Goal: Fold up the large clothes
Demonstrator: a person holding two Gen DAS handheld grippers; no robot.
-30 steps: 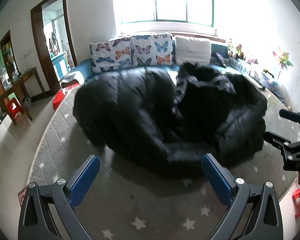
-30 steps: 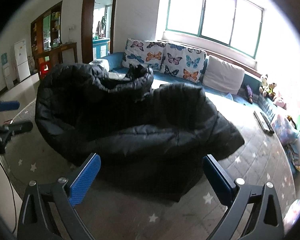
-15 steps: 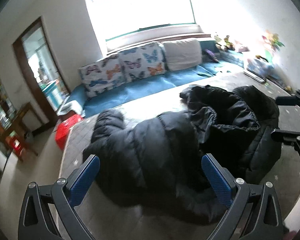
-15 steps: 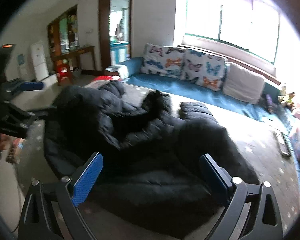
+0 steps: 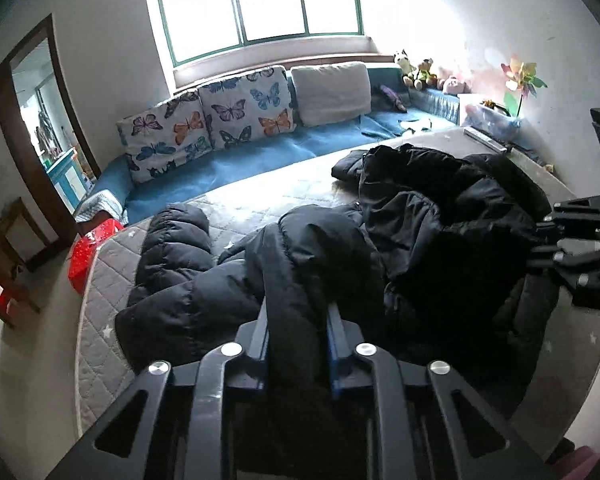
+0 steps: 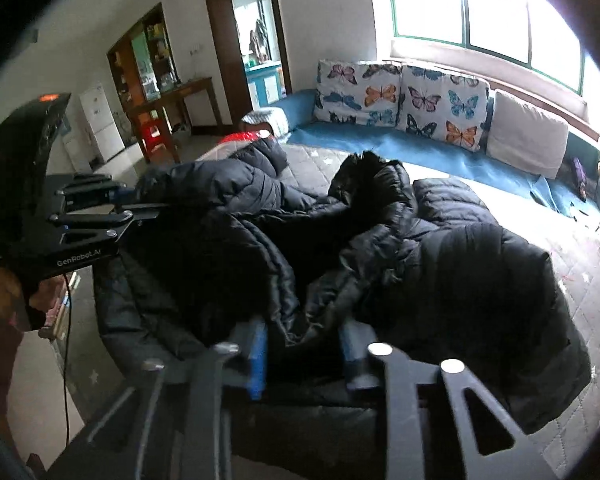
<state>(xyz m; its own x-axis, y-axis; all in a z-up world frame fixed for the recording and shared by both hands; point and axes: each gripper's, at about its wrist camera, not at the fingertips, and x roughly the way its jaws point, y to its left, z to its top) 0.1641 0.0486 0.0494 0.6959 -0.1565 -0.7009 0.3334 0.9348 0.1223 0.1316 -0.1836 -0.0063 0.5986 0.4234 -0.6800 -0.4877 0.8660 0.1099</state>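
The black jacket (image 5: 400,240) lies crumpled on the grey mat (image 5: 236,208), filling the centre of both frames. At the lower centre of the left wrist view, the left gripper (image 5: 298,320) is clamped on a fold of jacket fabric. At the lower centre of the right wrist view, the right gripper (image 6: 304,344) appears likewise clamped on the near hem, though motion blur obscures the contact.
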